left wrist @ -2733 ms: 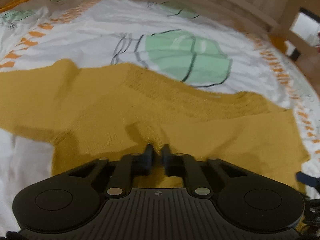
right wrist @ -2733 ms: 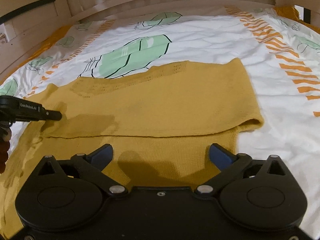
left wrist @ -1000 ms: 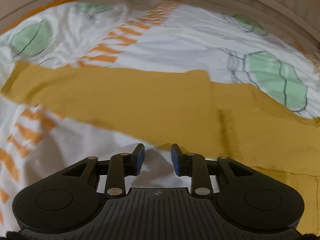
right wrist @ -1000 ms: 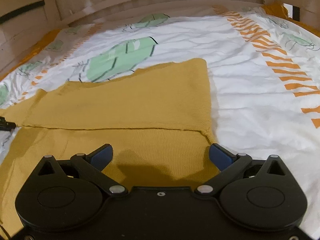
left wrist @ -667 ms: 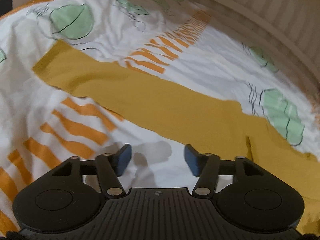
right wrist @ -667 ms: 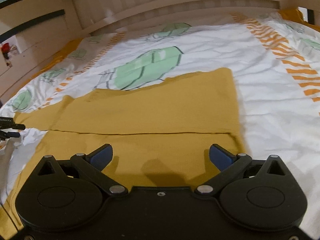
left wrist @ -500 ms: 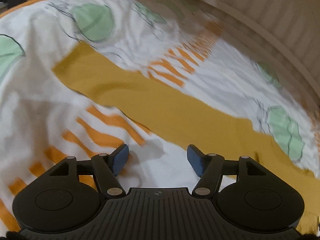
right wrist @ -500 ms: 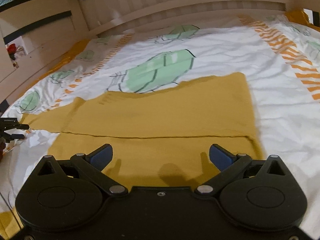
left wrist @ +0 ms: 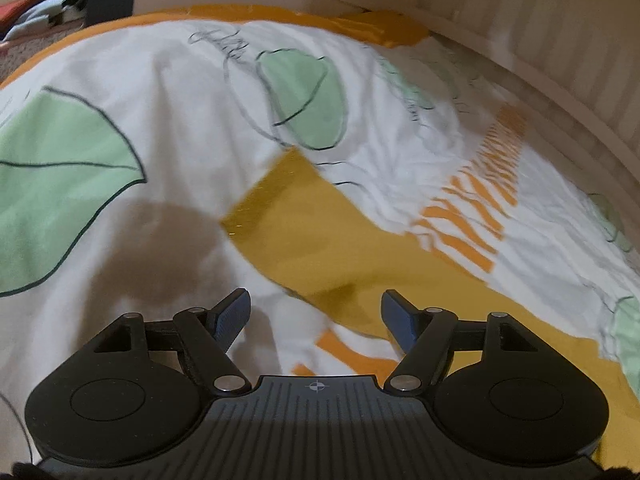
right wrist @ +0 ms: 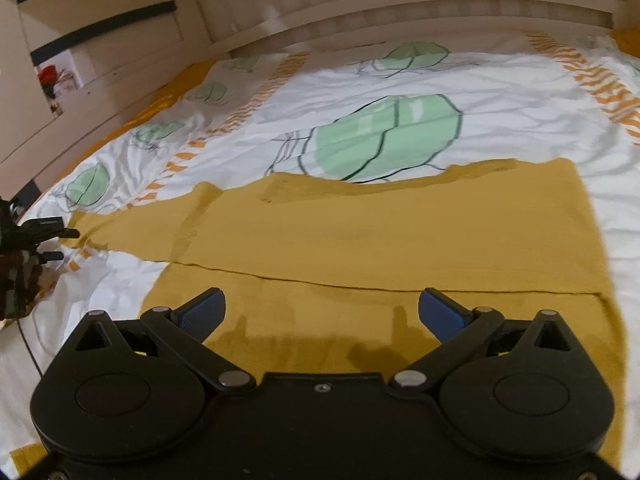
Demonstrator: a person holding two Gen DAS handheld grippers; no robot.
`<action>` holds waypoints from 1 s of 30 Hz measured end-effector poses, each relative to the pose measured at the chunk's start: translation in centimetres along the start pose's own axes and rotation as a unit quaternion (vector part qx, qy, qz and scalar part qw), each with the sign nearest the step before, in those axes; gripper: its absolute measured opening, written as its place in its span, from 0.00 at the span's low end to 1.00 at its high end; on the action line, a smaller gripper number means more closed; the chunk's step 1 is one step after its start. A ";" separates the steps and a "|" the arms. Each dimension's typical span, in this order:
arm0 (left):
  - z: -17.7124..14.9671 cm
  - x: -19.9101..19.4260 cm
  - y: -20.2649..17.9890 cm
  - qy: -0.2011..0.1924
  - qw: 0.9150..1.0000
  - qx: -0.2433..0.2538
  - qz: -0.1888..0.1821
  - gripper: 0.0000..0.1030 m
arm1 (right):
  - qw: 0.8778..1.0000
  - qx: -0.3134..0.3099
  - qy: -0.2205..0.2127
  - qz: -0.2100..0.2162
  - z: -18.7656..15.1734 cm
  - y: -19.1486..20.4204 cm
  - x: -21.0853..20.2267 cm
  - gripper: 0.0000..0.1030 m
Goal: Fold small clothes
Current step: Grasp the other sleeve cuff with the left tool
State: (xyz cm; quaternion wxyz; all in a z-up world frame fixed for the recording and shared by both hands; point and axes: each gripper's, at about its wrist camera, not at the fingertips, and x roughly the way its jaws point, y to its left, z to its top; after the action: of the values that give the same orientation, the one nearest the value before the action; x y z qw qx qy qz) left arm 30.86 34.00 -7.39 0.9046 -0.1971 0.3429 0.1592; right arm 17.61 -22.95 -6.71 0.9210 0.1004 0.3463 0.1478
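Mustard sweater (right wrist: 400, 240) lies on the bed (right wrist: 500, 80), right side folded in. We've swung the left gripper (left wrist: 316, 316) out along the sleeve (left wrist: 320, 232); its jaws are opening, empty. Right gripper (right wrist: 322, 316) gapes, empty. Sleeve fold next.

Mustard knit sweater (right wrist: 392, 236), half-folded, flat on bed

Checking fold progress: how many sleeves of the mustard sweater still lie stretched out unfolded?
1: the left sleeve, flat on the bedsheet ahead of the left hand-held gripper. The other side may be folded under.
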 end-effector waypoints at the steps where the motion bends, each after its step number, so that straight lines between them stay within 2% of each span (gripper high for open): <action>1: 0.0 0.5 0.5 -0.001 1.000 -0.004 -0.002 0.69 | 1.000 -0.002 0.002 0.001 0.0 0.3 0.2 1.00; 13: 0.7 2.9 1.2 -0.036 0.999 0.006 -0.024 0.73 | 0.999 -0.005 0.042 0.010 -1.1 2.3 3.0 1.00; 21: 1.5 3.7 1.2 -0.043 0.998 0.011 -0.037 0.70 | 0.999 0.000 0.054 0.010 -1.4 2.2 3.4 1.00; 23: 1.7 3.6 1.1 -0.037 0.999 0.016 -0.024 0.42 | 0.999 0.001 0.053 0.010 -1.3 2.2 3.4 1.00; 25: 2.0 3.6 1.1 -0.027 0.999 0.018 -0.016 0.29 | 0.999 0.003 0.053 0.008 -1.3 2.0 3.3 1.00; 26: 2.2 3.4 1.2 -0.027 0.999 0.013 -0.017 0.14 | 0.999 0.005 0.053 0.007 -1.3 2.0 3.3 1.00; 28: 2.5 3.0 1.4 -0.026 0.999 -0.002 -0.024 0.05 | 0.999 0.009 0.053 0.007 -1.3 1.8 3.2 1.00; 30: 2.8 1.9 1.0 -0.036 0.999 -0.005 -0.038 0.04 | 0.999 0.012 0.052 0.008 -1.3 1.6 2.9 1.00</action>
State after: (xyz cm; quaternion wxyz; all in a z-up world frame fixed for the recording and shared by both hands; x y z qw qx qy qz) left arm 33.35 36.47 -7.08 0.9205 -0.2091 0.3018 0.1337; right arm 18.51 -20.34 -8.97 0.8991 0.1064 0.3950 0.1559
